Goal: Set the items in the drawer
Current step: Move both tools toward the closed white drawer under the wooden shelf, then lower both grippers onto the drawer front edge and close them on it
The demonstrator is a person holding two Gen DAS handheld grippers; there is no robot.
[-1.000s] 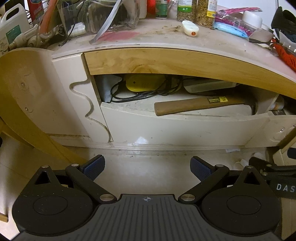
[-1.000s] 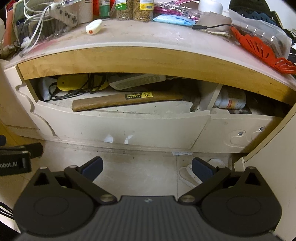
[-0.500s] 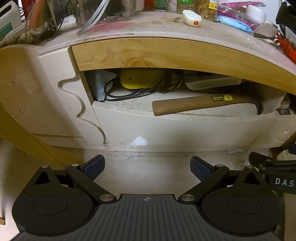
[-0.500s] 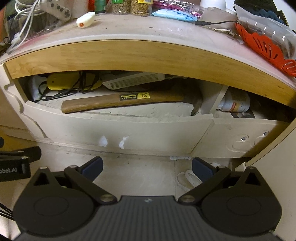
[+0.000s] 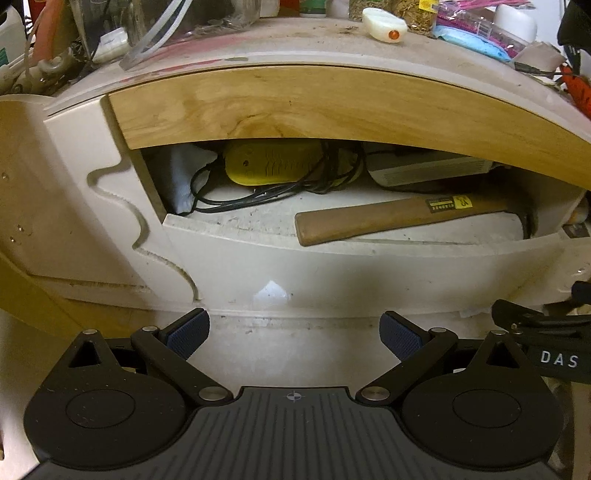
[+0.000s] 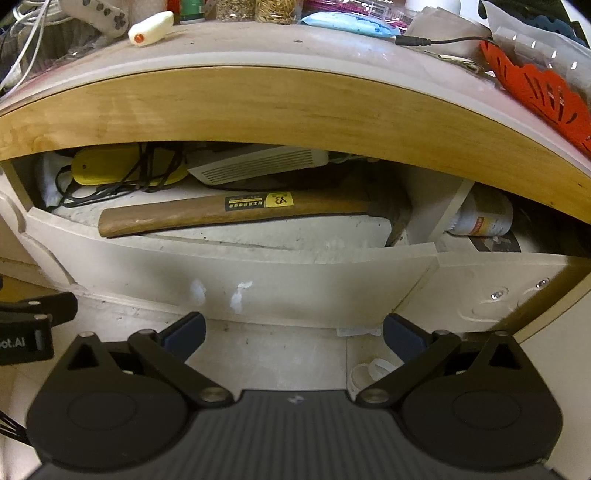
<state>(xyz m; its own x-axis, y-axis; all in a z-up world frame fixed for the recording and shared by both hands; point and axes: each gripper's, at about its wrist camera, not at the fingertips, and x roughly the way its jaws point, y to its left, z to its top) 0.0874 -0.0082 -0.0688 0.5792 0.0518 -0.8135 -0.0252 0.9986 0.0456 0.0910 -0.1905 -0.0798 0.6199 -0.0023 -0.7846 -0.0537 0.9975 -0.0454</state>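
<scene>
A cream drawer point(image 5: 332, 273) point(image 6: 295, 288) stands pulled open under a wooden desk edge. Inside lie a wooden-handled hammer point(image 5: 399, 219) point(image 6: 236, 214), a yellow device with black cables point(image 5: 273, 166) point(image 6: 114, 170) and a white slatted box point(image 5: 428, 171) point(image 6: 258, 166). My left gripper point(image 5: 293, 334) is open and empty, just in front of the drawer's face. My right gripper point(image 6: 293, 332) is open and empty, also facing the drawer front. Each gripper shows at the edge of the other's view.
The desk top point(image 5: 295, 48) is crowded with jars, cables, a small white bottle point(image 5: 384, 26) point(image 6: 151, 27) and an orange plastic piece point(image 6: 535, 88). A second compartment at the right holds a white bottle point(image 6: 484, 218). The pale floor point(image 6: 277, 354) lies below.
Both grippers have moved closer to the drawer, which now fills more of each view. Both stayed open and empty.
</scene>
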